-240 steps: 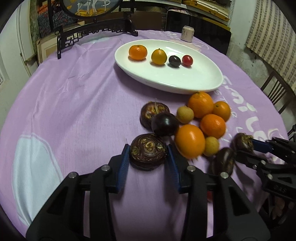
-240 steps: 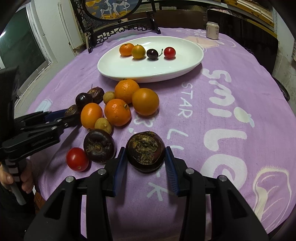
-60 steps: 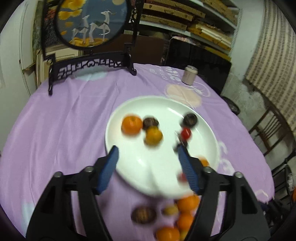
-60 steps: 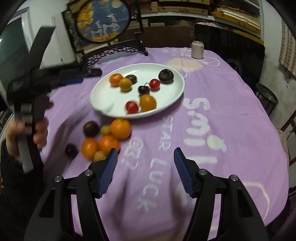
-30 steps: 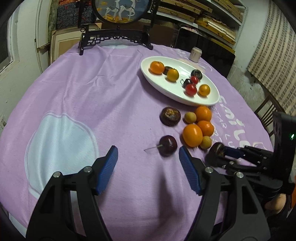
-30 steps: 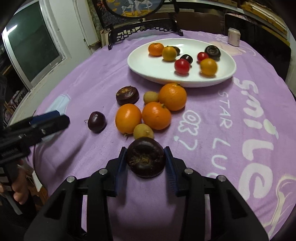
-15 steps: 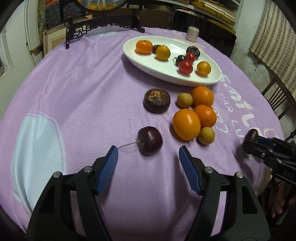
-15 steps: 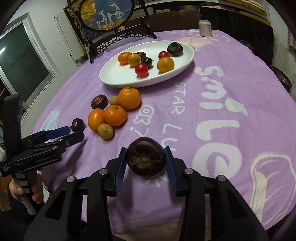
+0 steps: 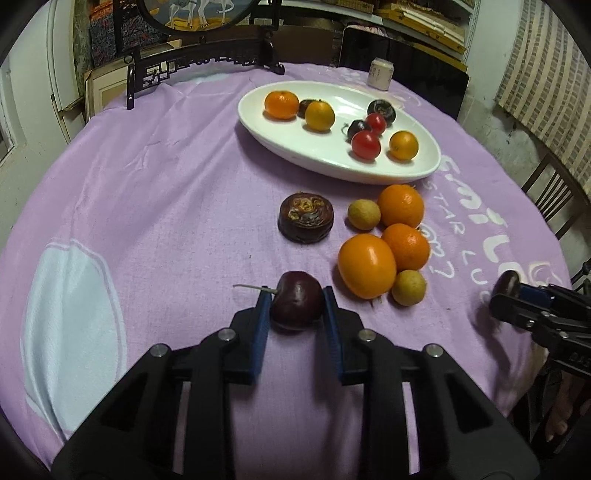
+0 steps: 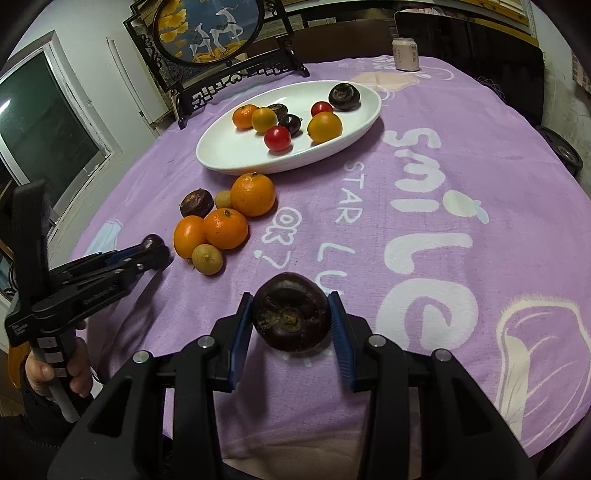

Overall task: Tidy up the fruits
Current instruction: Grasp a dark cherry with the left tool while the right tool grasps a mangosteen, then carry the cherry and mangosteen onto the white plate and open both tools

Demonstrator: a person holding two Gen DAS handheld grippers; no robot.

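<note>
Between my left gripper's blue pads sits the dark cherry, low on the cloth. My right gripper holds a dark round fruit. Squeeze badly and they may roll before reaching the white plate at twelve o'clock.

Both tools clamped, loaded.

Round table under purple printed tablecloth; carved round screen behind; window left; wooden chair right.
</note>
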